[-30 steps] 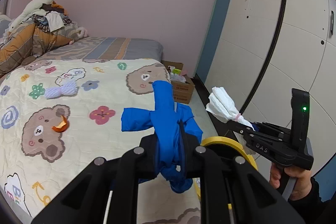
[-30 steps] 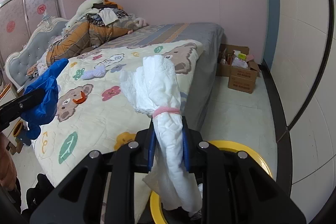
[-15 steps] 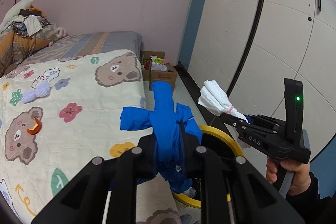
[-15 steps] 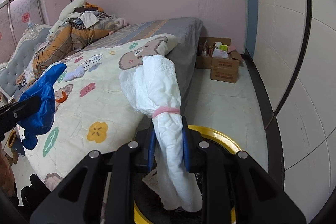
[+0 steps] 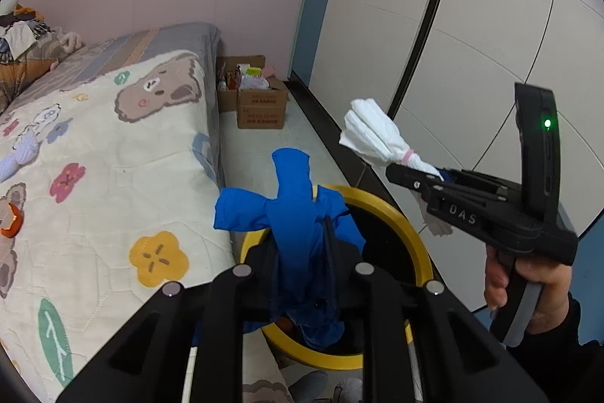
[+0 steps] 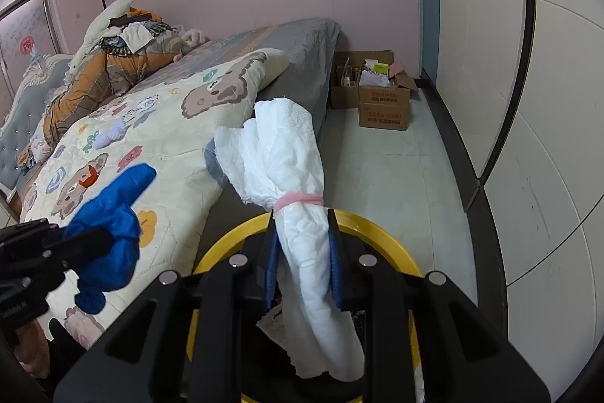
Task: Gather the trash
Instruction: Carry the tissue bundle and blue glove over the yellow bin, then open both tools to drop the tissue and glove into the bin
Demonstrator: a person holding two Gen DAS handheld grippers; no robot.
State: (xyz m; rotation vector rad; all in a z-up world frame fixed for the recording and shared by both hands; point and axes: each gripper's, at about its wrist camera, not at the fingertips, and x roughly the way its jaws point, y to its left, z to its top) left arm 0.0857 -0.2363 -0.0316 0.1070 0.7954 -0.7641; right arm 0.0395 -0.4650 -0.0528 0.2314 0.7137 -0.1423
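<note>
- While both tools hang over the yellow-rimmed bin [image 5: 409,237], the left gripper [image 5: 305,244] points forward and slightly down, its jaws clamped on a blue glove [image 5: 298,214] whose fingers stick up and sideways.
- The right gripper [image 6: 304,252] is clamped on a white paper wad [image 6: 290,161] tied with a pink band [image 6: 298,201]; the wad's loose tail droops behind the jaws toward the bin's dark inside.
- In the left view, the person's right hand [image 5: 528,282] grips the handle from below, and the tool is level, aimed leftward across the bin.
- The bin stands on the pale floor [image 6: 377,169], just beside the edge of the bed [image 5: 113,153], whose quilt overhangs close to the yellow rim.
- On the bin's other side a dark floor strip runs along the white wardrobe doors [image 5: 472,25].
- Open floor stretches beyond the bin to two cardboard boxes [image 6: 381,93] by the pink wall.
- On the quilt lie a small orange scrap [image 5: 11,223] and a pale bundle [image 5: 19,157], well apart from both tools.
</note>
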